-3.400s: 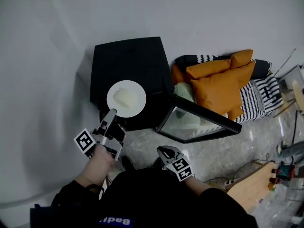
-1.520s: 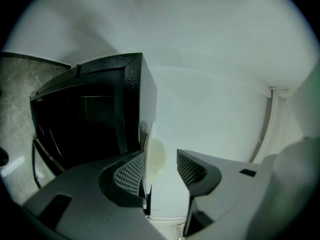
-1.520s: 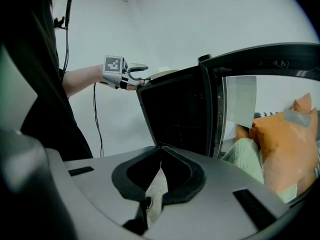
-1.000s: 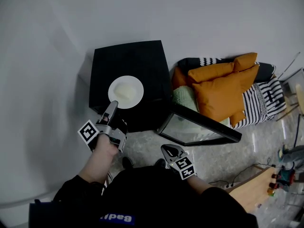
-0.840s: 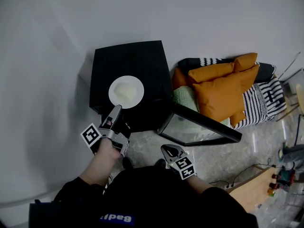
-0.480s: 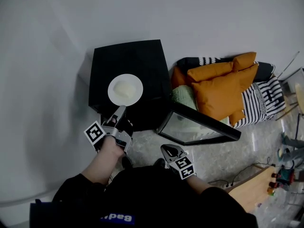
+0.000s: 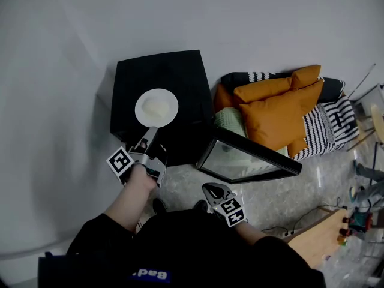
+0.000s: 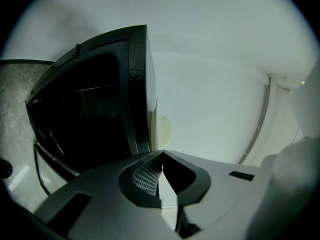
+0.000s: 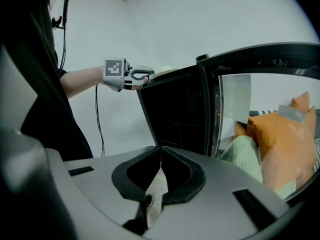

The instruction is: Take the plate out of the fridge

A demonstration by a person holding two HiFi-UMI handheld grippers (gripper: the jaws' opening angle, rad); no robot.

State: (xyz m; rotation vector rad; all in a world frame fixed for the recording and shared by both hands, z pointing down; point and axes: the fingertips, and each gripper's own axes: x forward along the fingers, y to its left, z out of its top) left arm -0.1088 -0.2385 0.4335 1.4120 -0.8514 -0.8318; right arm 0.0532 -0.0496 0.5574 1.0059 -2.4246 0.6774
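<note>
Black fridge – its flat top carries one white plate with a pale lump on it, near the front edge. Grey marbled floor carries the fridge and, just beside it, a heap of orange and striped cushions.

Head view: above the person, facing steeply down onto the fridge top and the floor. Left gripper view: close to the fridge's top edge, rolled sideways. Right gripper view: low and near, facing the fridge's open front and the left gripper. All views share the fridge.
</note>
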